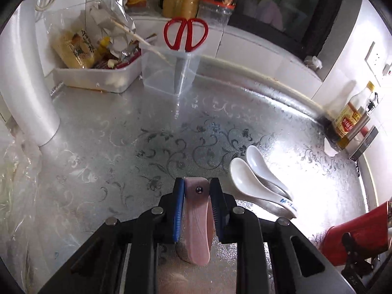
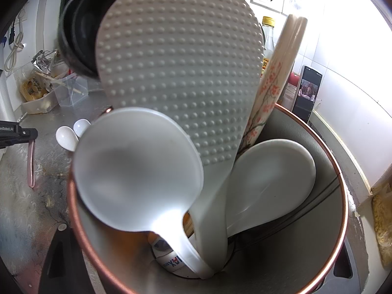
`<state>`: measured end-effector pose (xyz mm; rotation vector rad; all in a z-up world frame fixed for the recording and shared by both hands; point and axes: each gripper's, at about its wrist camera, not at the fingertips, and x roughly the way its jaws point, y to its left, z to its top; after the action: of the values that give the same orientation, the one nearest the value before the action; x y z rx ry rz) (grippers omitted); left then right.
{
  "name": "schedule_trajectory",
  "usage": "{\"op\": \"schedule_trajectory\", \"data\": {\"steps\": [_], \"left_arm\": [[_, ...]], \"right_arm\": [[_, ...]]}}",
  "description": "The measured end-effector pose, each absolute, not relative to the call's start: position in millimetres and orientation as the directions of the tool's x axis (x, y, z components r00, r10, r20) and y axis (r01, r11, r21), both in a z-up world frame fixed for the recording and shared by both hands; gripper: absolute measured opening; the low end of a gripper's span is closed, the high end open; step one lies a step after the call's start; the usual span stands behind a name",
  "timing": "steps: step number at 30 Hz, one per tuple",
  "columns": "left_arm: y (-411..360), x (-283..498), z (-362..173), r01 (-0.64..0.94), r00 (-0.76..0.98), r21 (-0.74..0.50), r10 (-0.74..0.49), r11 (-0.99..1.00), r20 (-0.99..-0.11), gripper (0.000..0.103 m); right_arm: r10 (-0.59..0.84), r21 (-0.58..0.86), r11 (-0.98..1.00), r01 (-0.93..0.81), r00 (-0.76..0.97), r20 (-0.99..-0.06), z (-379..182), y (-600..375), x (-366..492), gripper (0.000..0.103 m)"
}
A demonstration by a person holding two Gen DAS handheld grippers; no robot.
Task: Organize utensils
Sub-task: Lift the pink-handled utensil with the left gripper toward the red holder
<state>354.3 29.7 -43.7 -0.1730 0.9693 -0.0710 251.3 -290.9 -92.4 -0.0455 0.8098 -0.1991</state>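
Observation:
My left gripper (image 1: 197,182) is shut on a pink utensil handle (image 1: 197,220) with a small screw near its end; from the right wrist view the handle (image 2: 30,164) hangs below the jaws. Two white ceramic spoons (image 1: 254,181) lie on the counter just right of it. My right gripper (image 2: 203,257) is shut on a red cup (image 2: 343,191), its fingers on either side. The cup holds a dimpled rice paddle (image 2: 178,73), a white ladle (image 2: 137,171), a white spoon (image 2: 272,178) and flowered chopsticks (image 2: 276,78). Red scissors (image 1: 185,34) stand in a clear container (image 1: 169,73).
A white tray (image 1: 93,76) of food packets sits at the back left beside a white pipe (image 1: 27,85). A sauce bottle (image 1: 350,120) stands at the right wall. Black pots (image 2: 78,31) and a phone (image 2: 307,93) lie behind the cup.

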Motion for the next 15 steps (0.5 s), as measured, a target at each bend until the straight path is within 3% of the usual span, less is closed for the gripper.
{"op": "schedule_trajectory", "data": {"steps": [15], "left_arm": [[28, 325, -7, 0.026, 0.630, -0.174, -0.152, 0.984, -0.762, 0.022]], "right_arm": [[-0.195, -0.117, 0.980, 0.160, 0.669, -0.718, -92, -290, 248, 0.094]]}}
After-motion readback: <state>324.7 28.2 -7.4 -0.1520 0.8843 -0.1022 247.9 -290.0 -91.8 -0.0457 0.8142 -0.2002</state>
